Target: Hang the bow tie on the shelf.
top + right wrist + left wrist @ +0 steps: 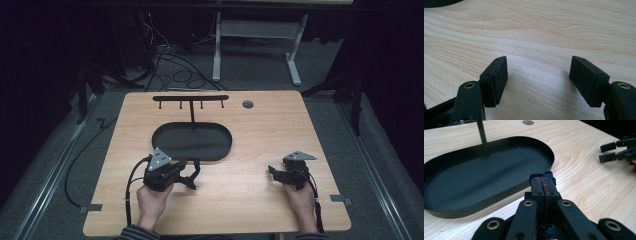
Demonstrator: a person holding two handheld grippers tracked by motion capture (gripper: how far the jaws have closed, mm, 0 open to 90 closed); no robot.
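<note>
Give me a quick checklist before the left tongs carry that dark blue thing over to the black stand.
1. Left tongs shut on the dark blue item: ok.
2. What the item is, and whether it has a loop for hanging: cannot tell.
3. Oval black tray free of other things: ok.
4. Hook bar on the post above the tray, pegs free: ok.
5. Right tongs open, holding nothing, over bare table: ok.
6. Right tongs apart from the left tongs' way to the tray: ok.

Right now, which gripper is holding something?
The left gripper: its fingers are shut on a dark blue thing beside the tray. The right gripper is open, nothing between.
</note>
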